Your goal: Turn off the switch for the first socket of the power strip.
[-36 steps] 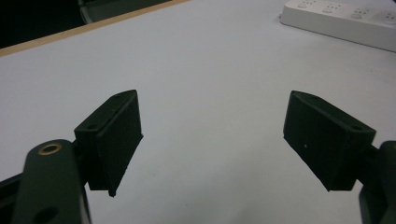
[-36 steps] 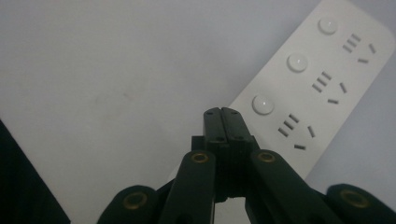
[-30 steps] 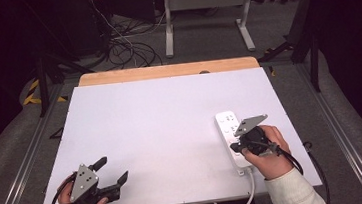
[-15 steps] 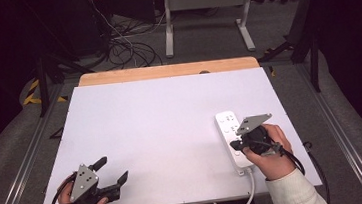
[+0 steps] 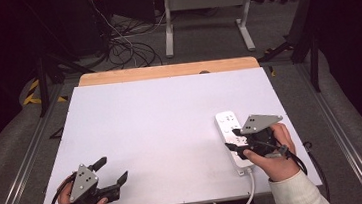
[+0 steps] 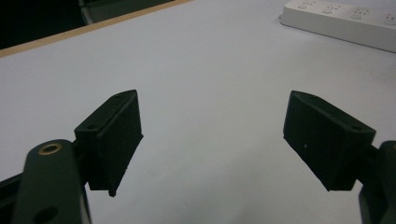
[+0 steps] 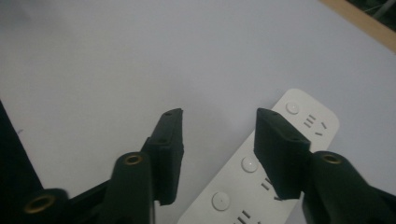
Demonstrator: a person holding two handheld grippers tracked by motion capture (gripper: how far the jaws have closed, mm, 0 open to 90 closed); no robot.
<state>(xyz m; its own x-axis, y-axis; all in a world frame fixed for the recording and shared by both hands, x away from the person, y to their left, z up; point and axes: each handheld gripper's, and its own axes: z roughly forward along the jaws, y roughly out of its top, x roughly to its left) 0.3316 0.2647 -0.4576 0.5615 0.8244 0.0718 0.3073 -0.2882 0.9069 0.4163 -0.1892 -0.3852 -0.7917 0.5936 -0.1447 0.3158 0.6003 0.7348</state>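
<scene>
White power strip [image 5: 232, 138]: flat on white table [image 5: 162, 134], near right front edge. Right gripper [image 5: 234, 139]: over strip's middle, jaws just opened, part-spread, clasping nothing. Left gripper [image 5: 111, 171]: front-left corner, hand low, jaws wide apart, empty.

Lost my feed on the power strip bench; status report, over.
Left gripper open, empty, near table corner. Right gripper over the power strip, jaws just been opening, nothing gripped. Strip flat on the table. Nothing in the way.
</scene>
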